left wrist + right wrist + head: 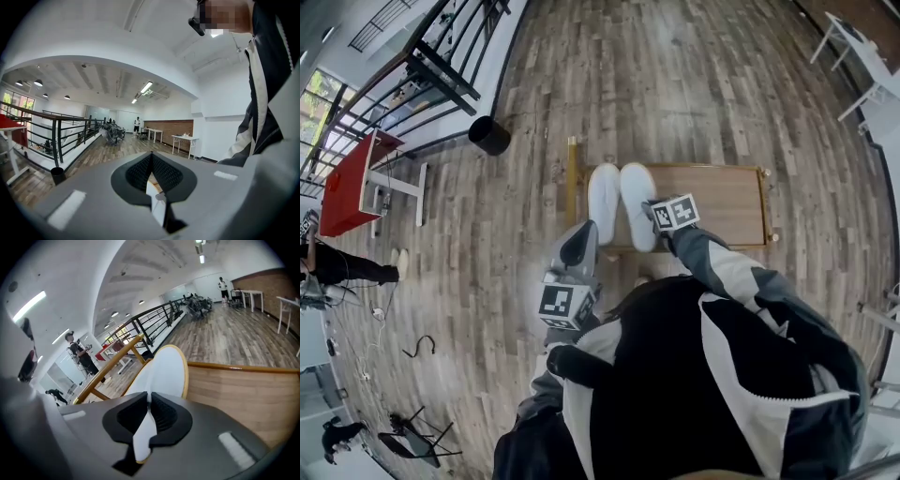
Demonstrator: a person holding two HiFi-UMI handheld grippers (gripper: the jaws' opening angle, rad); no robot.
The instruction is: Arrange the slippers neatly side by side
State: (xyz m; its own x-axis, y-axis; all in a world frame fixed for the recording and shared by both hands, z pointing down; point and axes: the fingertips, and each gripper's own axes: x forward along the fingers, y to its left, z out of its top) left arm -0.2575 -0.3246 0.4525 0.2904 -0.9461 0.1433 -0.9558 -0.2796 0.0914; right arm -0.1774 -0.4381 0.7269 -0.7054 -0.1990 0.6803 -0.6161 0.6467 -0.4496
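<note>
The right gripper [664, 223] is pinching the near end of the right slipper [638, 204], jaws closed on its thin rim; this slipper is sitting at the left end of the low wooden table [722, 202], just beside the left slipper [604, 201]; the left gripper [577, 246] is hovering off the table's near left corner, jaws together and empty. The slippers are probably handling as light, flat and floppy, so taking the sole's edge is looking wisest.

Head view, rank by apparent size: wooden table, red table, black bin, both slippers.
1. wooden table
2. red table, though it sits far off at the picture's edge
3. left slipper and right slipper, alike
4. black bin
</note>
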